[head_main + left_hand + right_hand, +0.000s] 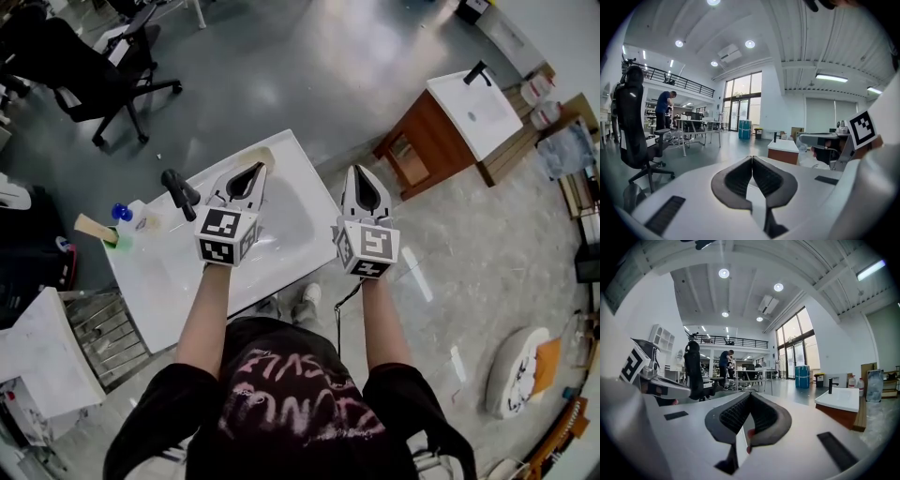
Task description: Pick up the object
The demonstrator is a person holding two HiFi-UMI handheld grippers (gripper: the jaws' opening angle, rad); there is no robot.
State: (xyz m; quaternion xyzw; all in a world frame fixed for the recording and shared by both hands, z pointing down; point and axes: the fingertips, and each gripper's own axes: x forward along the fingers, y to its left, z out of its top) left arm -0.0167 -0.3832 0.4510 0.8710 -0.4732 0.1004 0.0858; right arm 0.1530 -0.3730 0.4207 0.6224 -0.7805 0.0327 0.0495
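Holds the left gripper [260,168] [752,160] over the basin of a white sink top [169,281], just right of a black faucet [178,192], fingers pressed together on nothing. Holds the right gripper [362,172] [750,395] just past the sink top's right edge, above grey floor [309,75], fingers likewise pressed together and empty. Shows a blue-capped bottle [127,214], a green piece [118,242] and a tan block [94,228] at the sink top's left end, well apart from both grippers. Cannot tell which is the object.
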